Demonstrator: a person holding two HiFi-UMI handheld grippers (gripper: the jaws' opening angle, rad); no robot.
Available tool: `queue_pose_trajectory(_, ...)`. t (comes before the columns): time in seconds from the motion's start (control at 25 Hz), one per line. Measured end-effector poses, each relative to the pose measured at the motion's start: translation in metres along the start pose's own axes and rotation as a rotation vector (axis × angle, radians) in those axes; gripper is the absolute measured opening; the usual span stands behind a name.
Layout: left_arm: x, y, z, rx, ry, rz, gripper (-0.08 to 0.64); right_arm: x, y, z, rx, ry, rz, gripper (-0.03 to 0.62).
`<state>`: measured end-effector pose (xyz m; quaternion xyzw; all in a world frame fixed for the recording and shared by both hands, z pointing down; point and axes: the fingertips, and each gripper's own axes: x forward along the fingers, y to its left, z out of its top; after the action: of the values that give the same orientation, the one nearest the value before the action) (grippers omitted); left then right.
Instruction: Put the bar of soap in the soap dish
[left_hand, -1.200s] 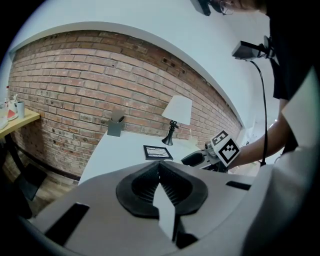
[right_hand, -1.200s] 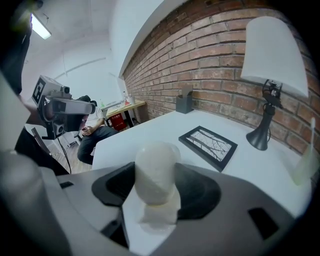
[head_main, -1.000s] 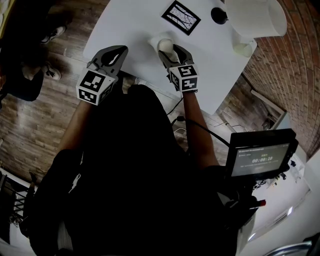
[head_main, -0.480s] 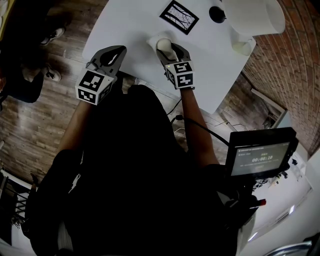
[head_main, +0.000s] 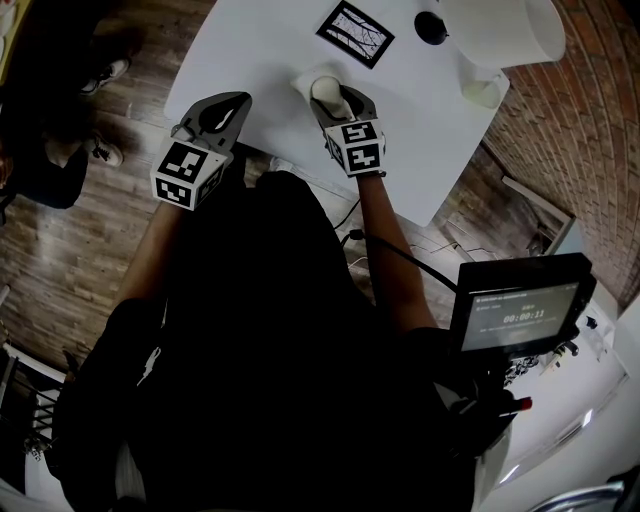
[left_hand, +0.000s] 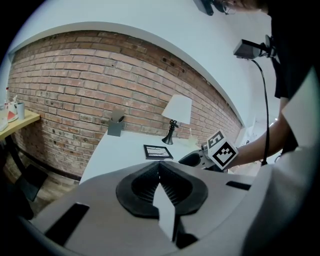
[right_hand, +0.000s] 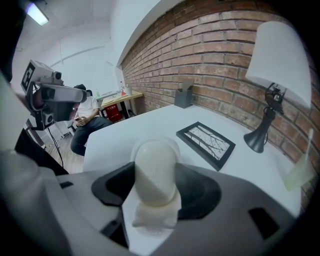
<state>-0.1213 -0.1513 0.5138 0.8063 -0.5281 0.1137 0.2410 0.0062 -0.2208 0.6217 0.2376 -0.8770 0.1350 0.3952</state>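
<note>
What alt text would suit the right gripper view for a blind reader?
The right gripper holds an off-white bar of soap between its jaws, with the rim of the soap dish behind it on a white table. Beyond are a framed picture and a lamp before a brick wall.

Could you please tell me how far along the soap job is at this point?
Done: the bar of soap is picked up, clamped in the right gripper. In hand: it is held at the soap dish; whether it touches the dish is unclear. Left to do: set it in and open the fingers. The left gripper is shut and empty.
</note>
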Motion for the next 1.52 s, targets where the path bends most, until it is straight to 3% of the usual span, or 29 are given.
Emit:
queue_pose_trajectory(0.52, -0.002, -0.010, 0.014, 0.036, -0.014, -0.022, 0.006, -0.007, 0.002, 0.006, -0.003, -0.020, 0.001, 0.256)
queue_pose_trajectory(1.2, 0.007, -0.043, 0.039, 0.119, -0.030, -0.101, 0.006, -0.060, -0.004, 0.038, 0.099, -0.239, -0.055, 0.255)
queue_pose_trajectory(1.52, 0.017, -0.064, 0.055, 0.164, -0.047, -0.151, 0.006, -0.096, -0.008, 0.047, 0.129, -0.355, -0.104, 0.116)
